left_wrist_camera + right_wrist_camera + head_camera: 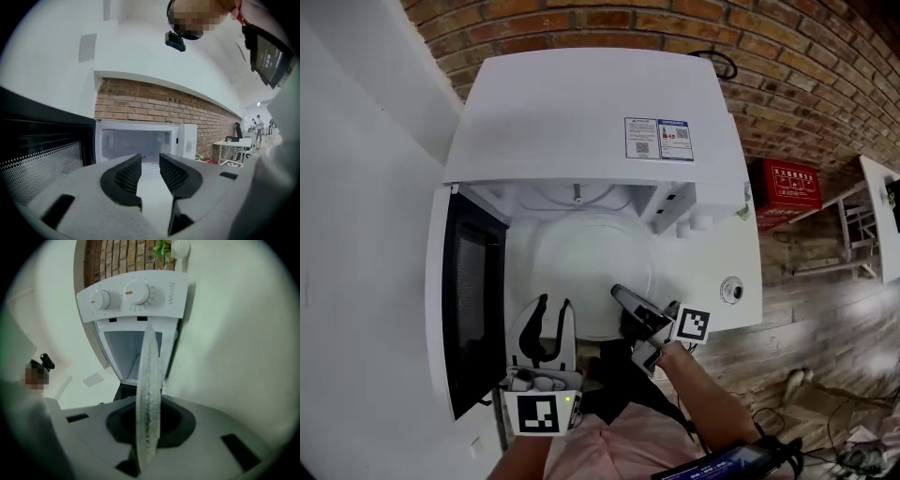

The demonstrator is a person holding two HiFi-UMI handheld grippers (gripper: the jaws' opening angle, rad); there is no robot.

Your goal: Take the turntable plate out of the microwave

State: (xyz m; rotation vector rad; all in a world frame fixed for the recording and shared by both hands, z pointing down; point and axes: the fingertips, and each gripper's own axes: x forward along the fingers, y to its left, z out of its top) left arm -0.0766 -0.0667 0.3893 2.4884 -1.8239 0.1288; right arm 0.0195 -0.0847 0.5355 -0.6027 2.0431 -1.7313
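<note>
The white microwave (591,103) stands with its door (473,300) swung open to the left. The round glass turntable plate (586,262) lies level, reaching out of the cavity's mouth. My right gripper (624,298) is shut on the plate's near right rim. In the right gripper view the plate (147,390) shows edge-on between the jaws, with the two-knob control panel (131,298) behind. My left gripper (551,305) is at the plate's near left rim, open. In the left gripper view it (150,174) points into the cavity (140,143) with nothing pressed between its fingers.
A brick wall (825,75) runs behind the microwave. A red box (787,186) and a white table (881,216) stand to the right over the wooden floor (825,319). A white wall (356,234) rises on the left. The open door (42,154) is close beside the left gripper.
</note>
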